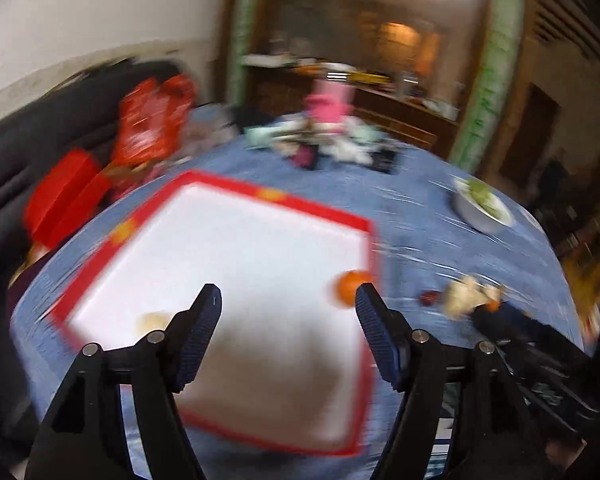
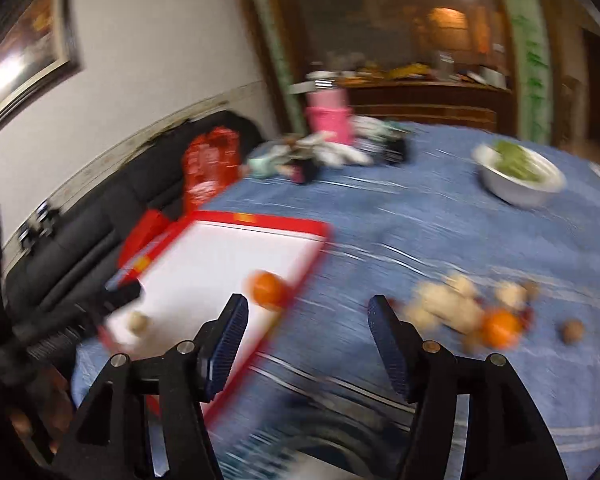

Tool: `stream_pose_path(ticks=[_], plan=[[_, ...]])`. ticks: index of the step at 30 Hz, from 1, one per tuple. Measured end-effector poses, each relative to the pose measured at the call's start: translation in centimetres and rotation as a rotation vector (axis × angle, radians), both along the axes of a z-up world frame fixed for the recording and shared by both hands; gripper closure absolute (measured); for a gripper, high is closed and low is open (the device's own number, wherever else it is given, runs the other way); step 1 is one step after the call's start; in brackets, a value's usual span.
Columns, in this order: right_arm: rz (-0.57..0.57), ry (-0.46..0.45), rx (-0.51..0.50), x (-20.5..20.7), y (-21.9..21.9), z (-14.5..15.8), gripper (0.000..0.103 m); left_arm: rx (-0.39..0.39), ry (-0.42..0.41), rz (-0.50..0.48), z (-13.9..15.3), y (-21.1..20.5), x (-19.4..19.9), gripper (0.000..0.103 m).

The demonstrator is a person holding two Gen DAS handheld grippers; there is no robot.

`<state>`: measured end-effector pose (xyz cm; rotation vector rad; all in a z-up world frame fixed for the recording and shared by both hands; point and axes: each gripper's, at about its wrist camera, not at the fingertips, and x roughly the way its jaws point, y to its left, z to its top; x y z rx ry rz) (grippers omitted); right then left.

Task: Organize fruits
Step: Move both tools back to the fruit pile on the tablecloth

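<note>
Room: dim wood-panelled background, pale wall, dark sofa along the left; both views smeared by motion blur
Table: round, under a blue woven-look cloth with glossy streaks
Tray: flat rectangular tray, white floor, raised red rim with small yellow marks; any writing on it is too blurred to read
In the tray: one round orange near the right rim, one small pale round fruit near the front left corner
Loose pile: only the right wrist view shows it well, with pale lumpy pieces, a second orange and a brown round nut-like thing on the cloth, well right of the tray
Bowl: white, smooth, round bowl holding green stuff, at the far right
Far edge: pink container, jumbled small items, red printed bags, print unreadable
Left gripper: jaws apart, empty, above the tray floor
Right gripper: jaws apart, empty, above the cloth beside the tray's right rim
Only in the left view: the other tool's dark body at the right edge
</note>
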<state>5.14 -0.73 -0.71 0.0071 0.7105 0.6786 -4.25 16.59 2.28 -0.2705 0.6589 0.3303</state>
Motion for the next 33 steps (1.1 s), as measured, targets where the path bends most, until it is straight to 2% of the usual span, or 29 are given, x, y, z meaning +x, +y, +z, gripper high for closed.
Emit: stream_pose_path(ticks=[3, 7, 12, 19, 22, 25, 29, 33], plan=[[-0.091, 0.066, -0.025, 1.7, -3.3, -2.0, 0.04, 0.042, 0.021, -0.112, -0.3, -3.2, 2.3, 0.034], [-0.108, 0.099, -0.054, 3.5, -4.0, -3.0, 0.043, 0.058, 0.048, -0.186, -1.1, -4.7, 4.1, 0.034], [-0.058, 0.125, -0.084, 5.3, -1.7, -3.7, 0.054, 0.021, 0.051, -0.191, -1.2, -4.3, 5.1, 0.034], [-0.101, 0.177, -0.104, 7.4, -1.1, -5.4, 0.062, 0.023, 0.076, -0.24, -2.0, -5.2, 7.0, 0.034], [-0.108, 0.187, -0.143, 8.0, -0.5, -5.8, 0.076, 0.019, 0.096, -0.239, -2.5, -5.3, 7.5, 0.034], [-0.103, 0.184, -0.153, 8.0, -0.5, -5.8, 0.076, 0.019, 0.117, -0.241, -2.8, -5.5, 7.9, 0.034], [-0.117, 0.172, -0.119, 7.2, -2.5, -4.8, 0.076, 0.001, 0.146, -0.307, -3.2, -7.1, 9.4, 0.034], [-0.137, 0.167, -0.085, 6.0, -5.2, -4.0, 0.076, 0.012, 0.225, -0.371, -5.0, -8.7, 12.1, 0.035]])
